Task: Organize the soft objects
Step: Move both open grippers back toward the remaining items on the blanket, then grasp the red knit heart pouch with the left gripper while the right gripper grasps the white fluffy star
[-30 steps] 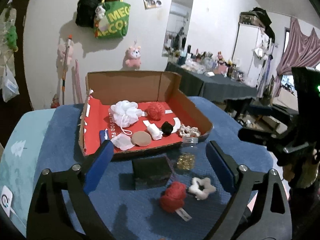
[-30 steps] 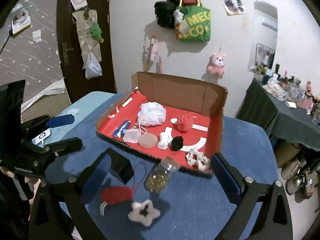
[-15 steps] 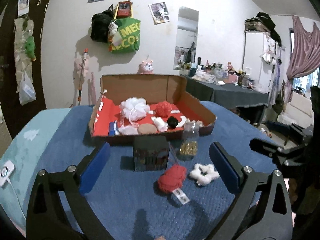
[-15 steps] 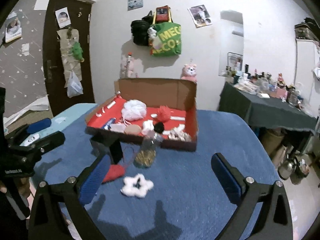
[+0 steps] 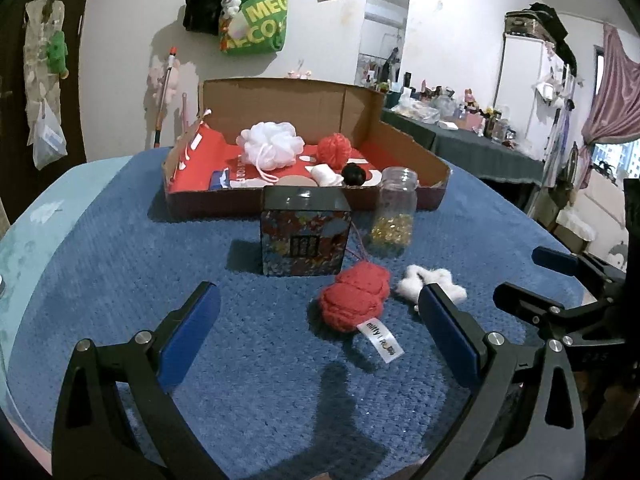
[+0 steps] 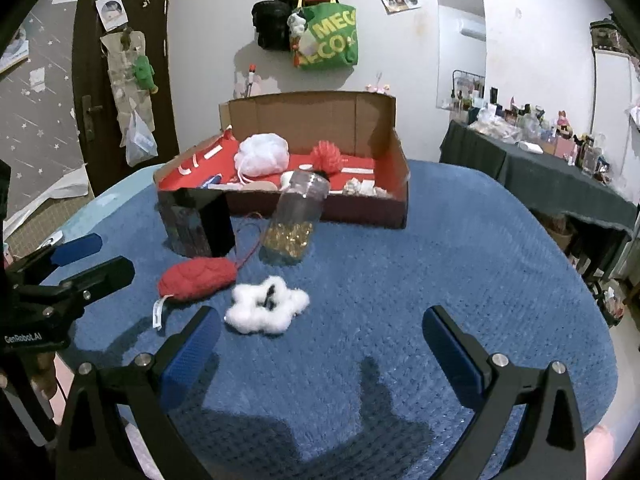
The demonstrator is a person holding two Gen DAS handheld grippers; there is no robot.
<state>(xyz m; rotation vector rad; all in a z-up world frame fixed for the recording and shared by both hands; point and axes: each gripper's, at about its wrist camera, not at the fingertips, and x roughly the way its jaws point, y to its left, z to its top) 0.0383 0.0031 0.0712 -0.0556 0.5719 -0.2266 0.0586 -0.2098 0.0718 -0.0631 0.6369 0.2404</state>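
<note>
- Claws first: the left claw (image 5: 319, 322) stands wide with nothing between its blue pads, low in the left wrist view above the blue textured cover of the worktop (image 5: 120, 264).
- The right claw (image 6: 321, 334) is likewise spread wide and holds nothing; it hangs over bare blue cover in the lower middle of the right wrist view.
- A red knitted soft toy (image 5: 355, 301) with a white label lies at the centre of the left wrist view, between the left claw's pads in the picture but touching neither.
- A white fluffy star-shaped scrunchie (image 6: 266, 309) lies just beside the red toy, on its right in both views; in the right wrist view it sits just above the right claw's left-hand pad.
- A small patterned tin box (image 5: 306, 236) stands upright behind the red toy, and a clear jar (image 5: 394, 214) with gold bits in its bottom stands just to the right of the box.
- An open cardboard box (image 5: 288, 104) with a red lining sits behind these, in the upper middle of both views.
- Inside it lie a white mesh bath puff (image 5: 270, 145), a red yarn ball (image 5: 334, 149), a small black pompom (image 5: 354, 174) and a few pale pieces that are partly hidden by the front wall.
- A green tote bag (image 6: 326, 38) hangs on the wall above the cardboard box.
</note>
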